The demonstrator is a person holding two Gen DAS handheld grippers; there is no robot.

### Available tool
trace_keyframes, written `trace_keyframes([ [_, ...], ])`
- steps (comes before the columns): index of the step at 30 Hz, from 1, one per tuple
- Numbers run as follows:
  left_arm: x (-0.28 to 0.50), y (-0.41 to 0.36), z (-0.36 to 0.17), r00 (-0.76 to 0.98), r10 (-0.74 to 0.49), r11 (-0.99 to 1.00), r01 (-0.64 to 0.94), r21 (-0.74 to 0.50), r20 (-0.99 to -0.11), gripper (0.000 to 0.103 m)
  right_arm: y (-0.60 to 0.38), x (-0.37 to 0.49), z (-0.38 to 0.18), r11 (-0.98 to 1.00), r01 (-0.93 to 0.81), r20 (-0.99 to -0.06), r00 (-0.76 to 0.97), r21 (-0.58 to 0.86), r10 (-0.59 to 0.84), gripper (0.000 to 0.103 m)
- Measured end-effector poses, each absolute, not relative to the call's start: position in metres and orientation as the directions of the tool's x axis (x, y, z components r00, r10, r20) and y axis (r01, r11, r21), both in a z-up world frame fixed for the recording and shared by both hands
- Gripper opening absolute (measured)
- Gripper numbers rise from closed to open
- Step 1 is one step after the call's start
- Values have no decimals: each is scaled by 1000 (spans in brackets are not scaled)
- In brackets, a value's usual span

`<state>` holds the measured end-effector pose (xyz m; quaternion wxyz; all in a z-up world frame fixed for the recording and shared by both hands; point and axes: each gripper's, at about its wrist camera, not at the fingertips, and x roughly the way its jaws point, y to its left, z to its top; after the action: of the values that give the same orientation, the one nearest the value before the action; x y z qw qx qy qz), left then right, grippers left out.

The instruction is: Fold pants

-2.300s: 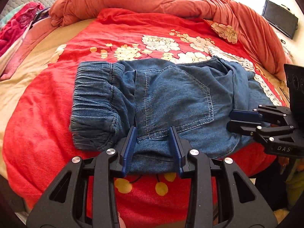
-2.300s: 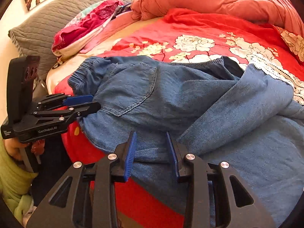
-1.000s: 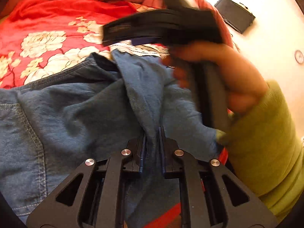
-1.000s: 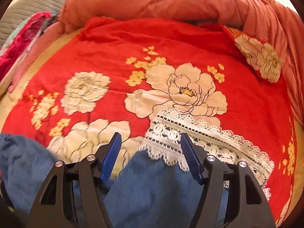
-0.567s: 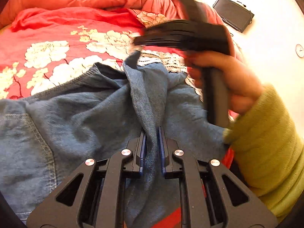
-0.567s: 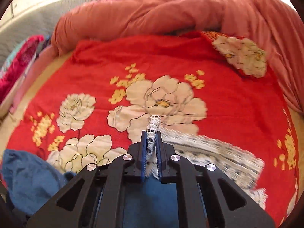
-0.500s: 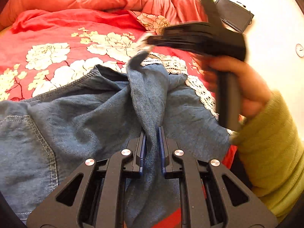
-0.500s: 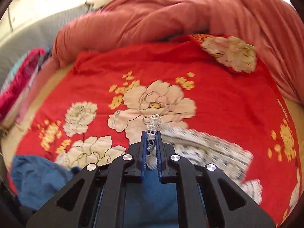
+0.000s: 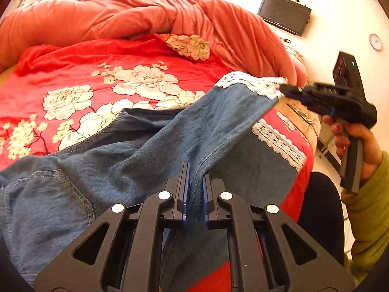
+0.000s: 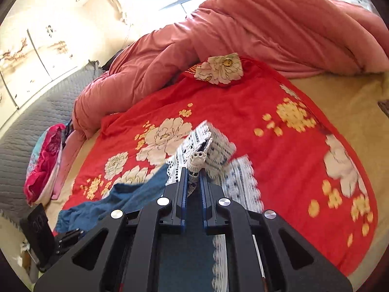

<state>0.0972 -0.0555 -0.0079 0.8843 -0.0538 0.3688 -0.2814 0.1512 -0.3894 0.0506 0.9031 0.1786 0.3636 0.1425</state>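
Right gripper (image 10: 193, 189): clamped on lace hem (image 9: 252, 84) of denim pants (image 9: 150, 150).
Left gripper (image 9: 193, 194): clamped mid-leg.
Leg axis: stretched between them, hem far right.

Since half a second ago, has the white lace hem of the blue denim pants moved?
Yes. In the left wrist view the white lace hem went right, off the red floral bedspread.

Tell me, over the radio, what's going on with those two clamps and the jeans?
Left gripper shut on pants mid-leg. Right gripper shut on lace hem, leg lifted off red bedspread. Nothing in the way.
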Motion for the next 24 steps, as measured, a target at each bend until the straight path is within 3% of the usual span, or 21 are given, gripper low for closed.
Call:
trace_keyframes([
  [12,73,-61,-2,540,-562,800,548,-245,-626,3,-418,79,23,854,-36,-626,664,519,408,8],
  [24,55,-69,-7,541,-522,808,561,-180,-659,3,-419,62,6,866,-15,-678,615,500,402,8],
])
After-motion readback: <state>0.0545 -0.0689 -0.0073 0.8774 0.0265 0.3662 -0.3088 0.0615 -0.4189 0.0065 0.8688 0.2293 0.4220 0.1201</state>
